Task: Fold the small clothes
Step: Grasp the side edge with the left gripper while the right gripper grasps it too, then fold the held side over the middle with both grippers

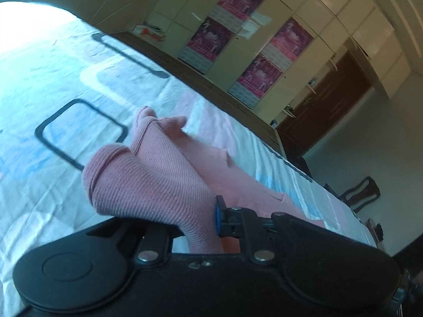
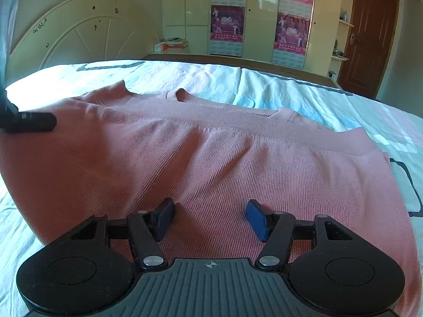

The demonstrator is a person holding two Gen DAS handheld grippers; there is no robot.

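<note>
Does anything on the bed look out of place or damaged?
Nothing looks damaged. The pink garment lies spread on the bed sheet; one edge is bunched and lifted in the left gripper, which belongs to the folding.

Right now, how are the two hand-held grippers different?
The left hand-held gripper is shut on a bunched-up bit of the pink top, but the right hand-held gripper is open and holds nothing. The left one lifts its bit of cloth off the bed sheet, while the right one hovers low over a flat part of the top. Both have blue pads on their fingers and both are at the same pink top.
</note>
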